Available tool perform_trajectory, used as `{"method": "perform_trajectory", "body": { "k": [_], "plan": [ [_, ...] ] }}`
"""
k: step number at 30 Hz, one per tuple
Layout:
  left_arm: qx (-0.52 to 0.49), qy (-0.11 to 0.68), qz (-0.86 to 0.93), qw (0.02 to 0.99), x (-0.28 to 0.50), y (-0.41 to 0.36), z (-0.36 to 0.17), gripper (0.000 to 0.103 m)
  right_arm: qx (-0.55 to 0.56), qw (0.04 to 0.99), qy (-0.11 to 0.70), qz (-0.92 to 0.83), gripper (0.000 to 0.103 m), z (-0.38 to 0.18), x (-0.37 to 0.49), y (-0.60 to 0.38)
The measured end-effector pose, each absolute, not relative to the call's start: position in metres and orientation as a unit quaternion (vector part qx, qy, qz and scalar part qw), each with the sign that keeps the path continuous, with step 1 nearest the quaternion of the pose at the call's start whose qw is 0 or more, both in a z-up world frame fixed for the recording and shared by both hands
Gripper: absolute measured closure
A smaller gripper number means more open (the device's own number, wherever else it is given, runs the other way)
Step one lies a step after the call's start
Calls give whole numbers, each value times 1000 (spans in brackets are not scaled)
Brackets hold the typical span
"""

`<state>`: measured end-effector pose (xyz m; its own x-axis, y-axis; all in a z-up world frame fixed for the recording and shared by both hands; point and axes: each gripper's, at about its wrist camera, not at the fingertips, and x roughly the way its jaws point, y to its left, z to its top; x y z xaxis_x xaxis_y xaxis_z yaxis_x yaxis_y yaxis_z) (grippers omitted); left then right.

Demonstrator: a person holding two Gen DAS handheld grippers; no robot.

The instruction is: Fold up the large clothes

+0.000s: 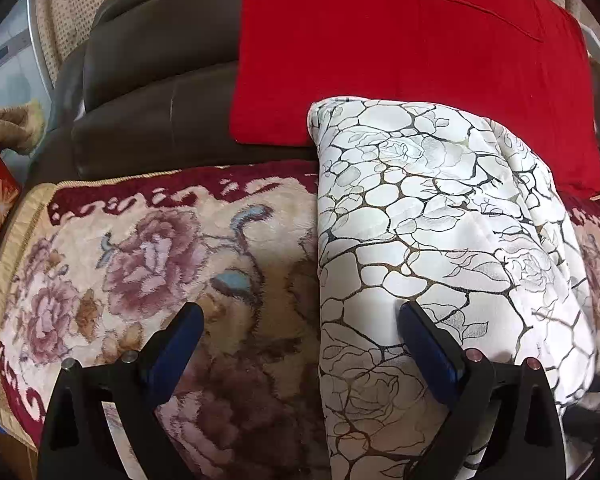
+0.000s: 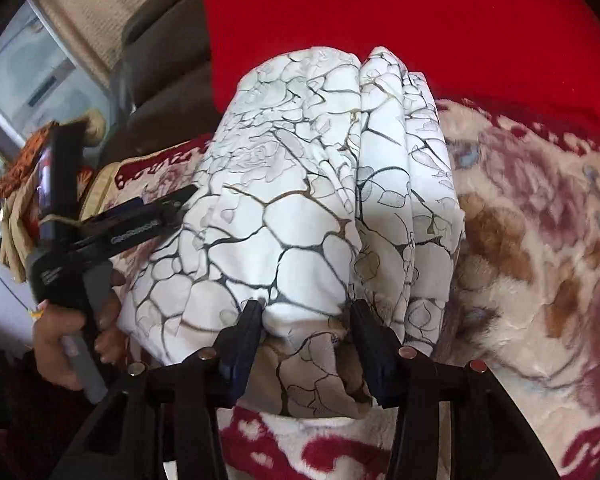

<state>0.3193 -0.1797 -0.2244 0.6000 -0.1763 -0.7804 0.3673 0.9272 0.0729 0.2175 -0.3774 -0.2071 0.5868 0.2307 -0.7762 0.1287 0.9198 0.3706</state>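
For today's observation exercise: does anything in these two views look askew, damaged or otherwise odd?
Nothing looks damaged or spilled. The white patterned cloth lies folded in a bundle on the floral blanket, with its layered edges slightly uneven at the far end. The left gripper is open at its side; the right gripper straddles its near end.

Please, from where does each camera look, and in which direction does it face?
Left wrist: sits on the left tool, open, facing the sofa back; shows the white patterned cloth, floral blanket, red cushion.
Right wrist: sits on the right tool, fingers astride the cloth's near end; the left tool and person's hand show at left.
Shared: cloth, blanket, cushion.
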Motion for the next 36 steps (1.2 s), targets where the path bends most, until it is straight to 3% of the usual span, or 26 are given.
{"method": "perform_trajectory", "body": {
  "k": [6,14,19,24,36],
  "plan": [
    [106,426,-155,885,322,-176,-224,5,211,862,459,41,55,-189,226,-389],
    [106,426,-157,885,322,-176,-224,5,210,890,404,12,54,-139,281,-422],
    [104,428,-159,884,324,-177,-224,5,247,870,426,2,54,-158,340,-440],
    [102,432,-163,881,327,-179,-226,5,292,832,472,-5,55,-214,378,-456],
    [88,430,-160,884,325,-173,-219,5,306,853,422,37,53,-173,291,-438]
  ]
}}
